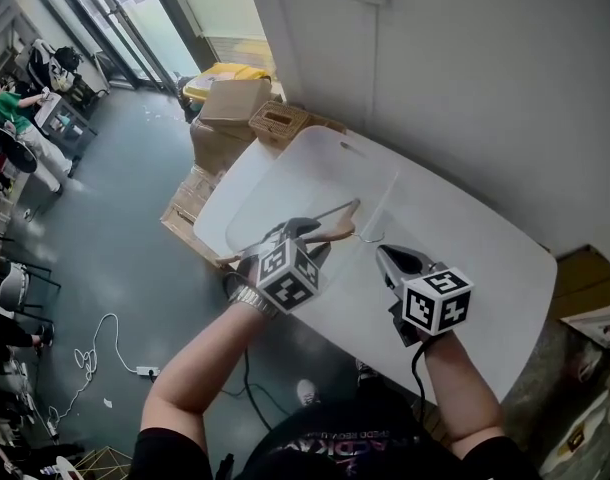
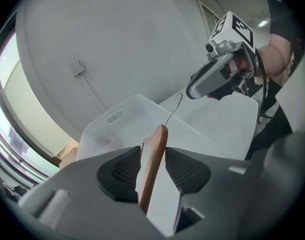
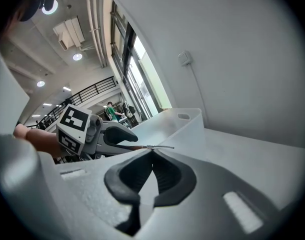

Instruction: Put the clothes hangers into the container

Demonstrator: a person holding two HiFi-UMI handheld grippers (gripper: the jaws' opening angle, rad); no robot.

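**Head view**
- Surface: white table (image 1: 490, 268); the translucent white container (image 1: 315, 146) sits on its far-left end.
- Room: grey floor (image 1: 115, 238) on the left, cardboard boxes (image 1: 230, 108) by the table's far end, plain white wall (image 1: 485, 88) on the right, power strip (image 1: 145, 371) with a white cable on the floor, near left.
- Hanger (image 1: 335, 232): wooden with a wire hook, at the left gripper (image 1: 305, 226), over the near part of the container.
- Right gripper (image 1: 383, 253): over bare table, just right of the container.

**Left gripper view**
- Left gripper: jaws spread wide. The hanger (image 2: 153, 169) stands edge-on between them, leaning on one pad with a gap at the other, so it is not clamped.
- Beyond: container ahead, its handle slot at the far end; wall plate (image 2: 76, 68) with a cable running down.

**Right gripper view**
- Right gripper (image 3: 152, 153): jaw tips together, nothing between them.
- Room: tall windows (image 3: 137, 69) far left, ceiling lights (image 3: 77, 56), a railing (image 3: 87, 94).
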